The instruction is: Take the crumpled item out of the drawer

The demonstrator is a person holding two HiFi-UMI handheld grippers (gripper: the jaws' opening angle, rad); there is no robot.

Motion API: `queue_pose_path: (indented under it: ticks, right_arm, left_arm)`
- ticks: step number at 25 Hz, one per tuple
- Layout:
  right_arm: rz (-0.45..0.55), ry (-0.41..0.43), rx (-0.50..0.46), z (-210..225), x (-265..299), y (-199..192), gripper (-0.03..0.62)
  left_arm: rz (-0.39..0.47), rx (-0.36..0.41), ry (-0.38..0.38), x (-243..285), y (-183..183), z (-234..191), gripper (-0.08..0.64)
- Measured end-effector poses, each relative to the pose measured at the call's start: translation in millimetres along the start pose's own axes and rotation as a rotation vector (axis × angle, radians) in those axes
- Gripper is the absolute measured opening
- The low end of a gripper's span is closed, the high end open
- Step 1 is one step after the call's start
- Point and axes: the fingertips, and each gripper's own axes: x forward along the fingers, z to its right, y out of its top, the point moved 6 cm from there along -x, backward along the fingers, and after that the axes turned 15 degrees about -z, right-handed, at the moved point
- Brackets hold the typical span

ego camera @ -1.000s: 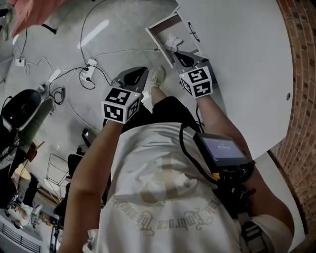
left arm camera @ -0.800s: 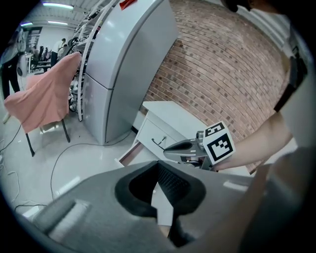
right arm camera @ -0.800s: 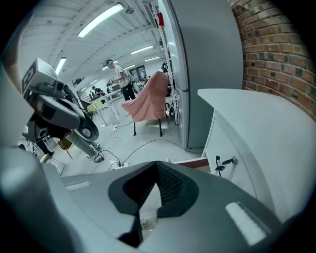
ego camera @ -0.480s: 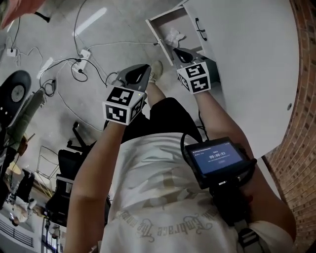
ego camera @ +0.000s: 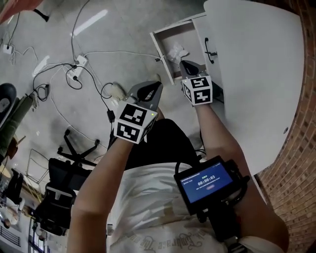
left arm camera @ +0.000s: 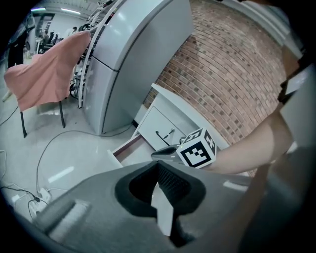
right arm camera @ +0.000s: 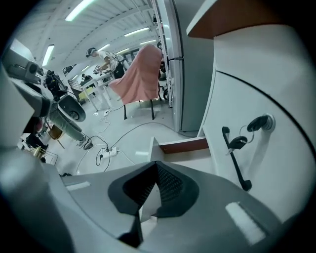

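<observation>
Holds right gripper (ego camera: 184, 63) near crumpled item (ego camera: 177, 51) in open drawer (ego camera: 159, 47), fingers together, empty. Holds left gripper (ego camera: 156, 87) over grey floor (ego camera: 113, 29), fingers likewise together, empty.

The right gripper (ego camera: 184, 64) covers the near edge of the crumpled item (ego camera: 176, 51) in the drawer (ego camera: 160, 39); print on the chest-mounted screen (ego camera: 206, 181) is too small to read.

Ceiling strip lights (right arm camera: 88, 7) lit everything evenly; the floor (ego camera: 129, 30) mirrored their glare; both gripper views bowed outward, corners black.
</observation>
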Motion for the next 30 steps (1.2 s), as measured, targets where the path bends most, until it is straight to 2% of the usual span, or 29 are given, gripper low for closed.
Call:
queue_pose_path:
  ticks: [10,15,24,30]
  right_arm:
    - [-0.056,-0.013,0.01,16,65,-5,0.008]
    - [-0.093,-0.034,0.017,29,94,-9,0.008]
    - [-0.183,-0.073,-0.02,47,141,-24,0.008]
    - [-0.224,-0.101,-0.04,56,169,-29,0.008]
  left_arm:
    - [-0.005,-0.085,0.005,35,-13,-40,0.0]
    - [-0.016,-0.095,0.002,48,-21,-54,0.0]
    - [-0.018,-0.099,-0.034,71,-27,-62,0.0]
    - [-0.016,-0.107,-0.031,79,-34,-74,0.0]
